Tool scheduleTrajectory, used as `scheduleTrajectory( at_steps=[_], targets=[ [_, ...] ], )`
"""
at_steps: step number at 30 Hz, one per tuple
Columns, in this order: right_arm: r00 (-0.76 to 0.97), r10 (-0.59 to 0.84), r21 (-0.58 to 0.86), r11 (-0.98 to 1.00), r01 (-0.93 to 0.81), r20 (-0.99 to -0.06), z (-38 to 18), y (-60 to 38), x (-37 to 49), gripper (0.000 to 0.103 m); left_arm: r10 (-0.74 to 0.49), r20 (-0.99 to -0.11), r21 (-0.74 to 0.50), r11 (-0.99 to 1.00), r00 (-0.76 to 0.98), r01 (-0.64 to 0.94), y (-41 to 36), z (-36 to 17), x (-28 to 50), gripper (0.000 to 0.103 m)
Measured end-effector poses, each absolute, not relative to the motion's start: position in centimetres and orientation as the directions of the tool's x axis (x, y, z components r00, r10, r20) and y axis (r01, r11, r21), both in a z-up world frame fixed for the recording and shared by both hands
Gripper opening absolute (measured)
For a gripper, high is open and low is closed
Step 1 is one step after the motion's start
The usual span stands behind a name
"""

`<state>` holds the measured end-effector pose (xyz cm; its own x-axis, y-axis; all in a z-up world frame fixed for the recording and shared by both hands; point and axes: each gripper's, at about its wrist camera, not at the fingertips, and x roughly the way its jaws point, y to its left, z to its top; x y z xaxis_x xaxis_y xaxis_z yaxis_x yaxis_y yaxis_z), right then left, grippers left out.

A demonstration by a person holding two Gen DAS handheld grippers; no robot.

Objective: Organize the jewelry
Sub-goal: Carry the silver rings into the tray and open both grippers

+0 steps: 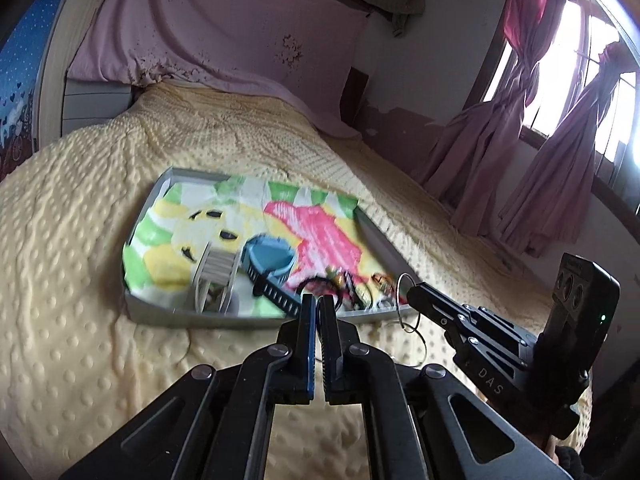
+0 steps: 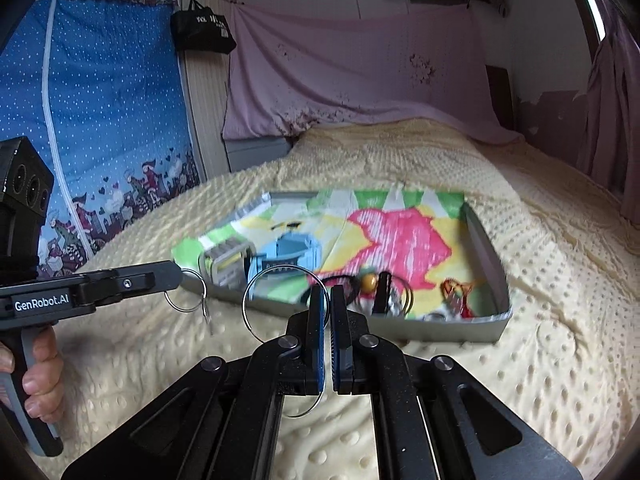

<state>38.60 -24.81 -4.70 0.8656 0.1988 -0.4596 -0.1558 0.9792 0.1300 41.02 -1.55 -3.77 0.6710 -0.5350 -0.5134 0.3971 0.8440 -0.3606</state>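
A grey tray (image 1: 372, 240) lined with a bright cartoon cloth sits on the bed. It holds a blue watch (image 1: 268, 260), a silver bracelet (image 1: 216, 276) and small jewelry pieces (image 2: 456, 296) near its front edge. My left gripper (image 1: 317, 300) is shut on a thin metal ring (image 2: 188, 292), which hangs over the bedspread just in front of the tray. My right gripper (image 2: 329, 292) is shut on a larger metal hoop (image 2: 260, 300) near the tray's front edge. In the left wrist view the right gripper (image 1: 412, 292) holds its hoop (image 1: 404, 284) at the tray's front right corner.
The bed has a bumpy cream bedspread (image 1: 100, 240). A pink sheet (image 1: 220, 32) hangs at the headboard. A blue dotted wardrobe cover (image 2: 100, 120) stands left of the bed. Pink curtains (image 1: 540, 160) and a window are at the right.
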Motion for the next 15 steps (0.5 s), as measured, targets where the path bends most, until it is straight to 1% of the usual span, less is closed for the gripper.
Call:
scheduleTrajectory(
  at_steps=[4,9,12,15],
  targets=[
    [0.877,0.173,0.1,0.985,-0.143,-0.447,-3.1,-25.8,40.4,0.003,-0.534,-0.488,-0.368,0.843,0.691,0.392,-2.6,-2.7,42.9,0.003],
    [0.877,0.145,0.106,0.988,-0.108,-0.457,-2.8,-27.6,42.9,0.003,-0.528,-0.481,-0.383,0.845,0.7,0.374,-4.5,-3.1,45.8,0.003],
    [0.871,0.106,0.1,0.993,-0.066,-0.48,-3.6,-28.8,44.7,0.003,-0.527,-0.49,-0.393,0.844,0.694,0.364,-5.8,-4.1,47.3,0.003],
    [0.846,0.085,0.111,0.993,-0.031,-0.526,-4.9,-30.0,46.3,0.003,-0.523,-0.512,-0.393,0.848,0.681,0.355,-7.1,-5.5,48.3,0.003]
  ],
)
